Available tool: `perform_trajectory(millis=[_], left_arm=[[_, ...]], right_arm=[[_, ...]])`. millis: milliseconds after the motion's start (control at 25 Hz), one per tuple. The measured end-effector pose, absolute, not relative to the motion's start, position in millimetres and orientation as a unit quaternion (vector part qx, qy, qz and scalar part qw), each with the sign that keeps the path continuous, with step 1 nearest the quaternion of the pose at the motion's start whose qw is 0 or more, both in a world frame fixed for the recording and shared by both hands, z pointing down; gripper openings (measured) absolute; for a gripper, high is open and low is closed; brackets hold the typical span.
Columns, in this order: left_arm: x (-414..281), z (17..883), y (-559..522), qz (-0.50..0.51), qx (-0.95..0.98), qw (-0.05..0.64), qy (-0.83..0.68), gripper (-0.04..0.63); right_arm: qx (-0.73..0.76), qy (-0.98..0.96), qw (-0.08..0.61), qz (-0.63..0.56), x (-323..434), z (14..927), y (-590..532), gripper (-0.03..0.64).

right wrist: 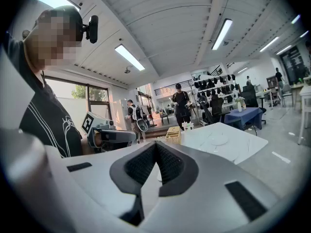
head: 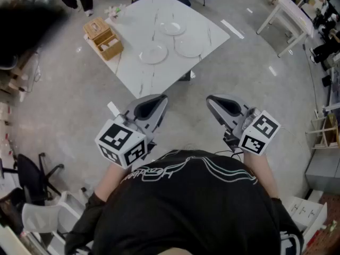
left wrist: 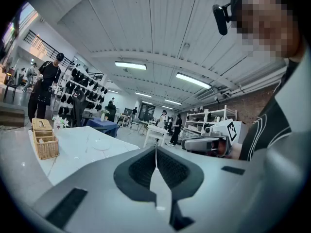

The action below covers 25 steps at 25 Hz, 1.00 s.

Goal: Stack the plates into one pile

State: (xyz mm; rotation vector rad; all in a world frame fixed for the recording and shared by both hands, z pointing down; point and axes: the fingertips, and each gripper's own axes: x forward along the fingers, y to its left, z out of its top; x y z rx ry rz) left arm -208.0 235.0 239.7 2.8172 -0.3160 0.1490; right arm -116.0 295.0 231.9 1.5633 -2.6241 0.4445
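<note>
Tbl: white marble-look square tabletop [head: 139,76] at 12 o'clk from operator, well apart from both tools. On its 9 o'clk edge: tan woven basket [head: 103,37].

Tools: L grey two-jaw gripper [head: 161,99] and R grey two-jaw gripper [head: 211,100] are held near the chest, approx. level, aimed at tbl. Both jaw pairs are pressed together, nothing btwn them.

Three white round plates lie singly on tbl, apart as far as seen: far plate [head: 172,27] at 12 o'clk of the group, near-left plate [head: 153,52] at 8, right plate [head: 188,48] at 4.

Progress: nil, no plate stacked yet. Est. left: approach tbl, then two lifts onto a third plate.
</note>
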Motion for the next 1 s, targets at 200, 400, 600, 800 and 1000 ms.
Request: perform_trajectory(millis=[200, 400, 600, 800, 1000], left_arm=[[-210, 242, 235, 0.054, 0.982, 0.152, -0.101, 0.028], [-202, 244, 231, 0.055, 0.983, 0.15, -0.094, 0.028], [-194, 245, 224, 0.059, 0.984, 0.141, -0.094, 0.028], [-186, 246, 212, 0.058, 0.984, 0.134, -0.099, 0.028], [-170, 251, 194, 0.064, 0.983, 0.133, -0.106, 0.028]], right_arm=[[0.521, -0.84, 0.026, 0.148, -114, 232, 296, 0.026], [0.541, -0.826, 0.019, 0.16, -100, 236, 295, 0.029], [0.548, -0.817, 0.033, 0.175, -87, 249, 287, 0.183], [0.559, -0.809, 0.041, 0.174, -69, 257, 274, 0.239], [0.561, -0.807, 0.045, 0.178, -44, 266, 253, 0.259]])
